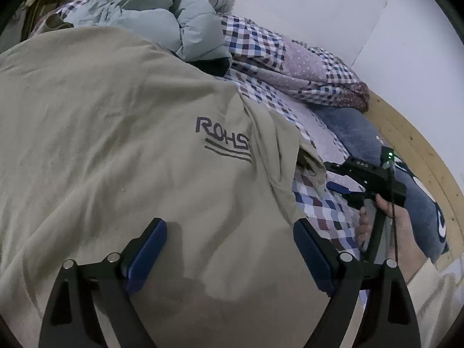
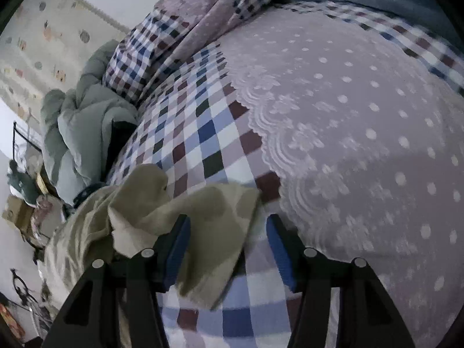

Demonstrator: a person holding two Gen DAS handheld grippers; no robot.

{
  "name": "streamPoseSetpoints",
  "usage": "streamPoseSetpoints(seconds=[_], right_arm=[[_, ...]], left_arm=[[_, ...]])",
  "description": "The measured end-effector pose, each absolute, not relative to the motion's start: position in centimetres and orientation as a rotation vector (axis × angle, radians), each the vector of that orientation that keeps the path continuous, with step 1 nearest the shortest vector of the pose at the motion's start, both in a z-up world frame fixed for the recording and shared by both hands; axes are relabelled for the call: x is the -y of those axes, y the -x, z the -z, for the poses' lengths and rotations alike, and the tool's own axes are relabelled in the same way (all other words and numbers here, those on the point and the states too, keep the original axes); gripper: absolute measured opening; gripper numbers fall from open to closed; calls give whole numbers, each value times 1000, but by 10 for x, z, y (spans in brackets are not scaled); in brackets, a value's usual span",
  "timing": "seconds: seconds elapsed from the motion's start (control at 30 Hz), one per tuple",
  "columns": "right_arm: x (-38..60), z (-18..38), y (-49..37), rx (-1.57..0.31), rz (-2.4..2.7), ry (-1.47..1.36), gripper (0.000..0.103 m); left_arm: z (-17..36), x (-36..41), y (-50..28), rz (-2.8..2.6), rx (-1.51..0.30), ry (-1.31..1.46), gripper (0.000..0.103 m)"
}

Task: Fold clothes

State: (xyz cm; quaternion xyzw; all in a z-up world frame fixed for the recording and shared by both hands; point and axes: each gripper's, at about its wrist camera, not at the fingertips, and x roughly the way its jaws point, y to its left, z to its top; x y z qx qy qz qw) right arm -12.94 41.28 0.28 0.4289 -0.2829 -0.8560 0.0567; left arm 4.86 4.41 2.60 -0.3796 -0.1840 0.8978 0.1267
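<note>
Where the left wrist view looks down, a khaki T-shirt (image 1: 116, 145) printed with "ROHS" (image 1: 221, 134) covers the left and centre of the frame, spread over a checked bedsheet (image 1: 316, 203). The left gripper (image 1: 230, 249) hangs over the shirt's lower part with its blue-padded jaws spread wide and nothing between them. At the right edge of that frame a hand (image 1: 385, 223) holds the right gripper (image 1: 340, 181) just beside the shirt's crumpled sleeve (image 1: 310, 159). In the right wrist view the sleeve (image 2: 203, 223) lies at lower centre on the sheet (image 2: 203, 133), and the right gripper (image 2: 229, 243) has its jaws wide apart, one finger over the cloth and the other over bare sheet, gripping nothing. A pale green puffer jacket (image 1: 162, 8) sits bunched at the upper centre of the left view, with a folded checked quilt (image 1: 290, 66) to its right and a blue pillow (image 1: 362, 133) against the wooden bed frame (image 1: 414, 145).
</note>
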Motion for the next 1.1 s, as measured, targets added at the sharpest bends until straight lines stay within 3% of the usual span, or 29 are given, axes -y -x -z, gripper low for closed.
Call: streamPoseSetpoints(seconds=[0.23, 0.3, 0.33, 0.37, 0.63, 1.1], right_arm=[[-402, 1, 144, 755, 2634, -1316, 57], [-400, 1, 144, 731, 2647, -1321, 45], [-400, 1, 144, 719, 2652, -1332, 21], [-400, 1, 143, 698, 2660, -1351, 4], [-398, -48, 127, 448, 2864, -1280, 2], [-477, -265, 93, 259, 3338, -904, 2]], left_arm=[[-25, -42, -49, -2604, 549, 1103, 91], [-25, -41, -49, -2601, 555, 1103, 91], [-24, -42, -49, -2602, 556, 1103, 91], [-24, -42, -49, -2605, 553, 1102, 91], [-21, -42, -48, -2602, 539, 1103, 91], [-24, -30, -43, -2522, 675, 1080, 91]])
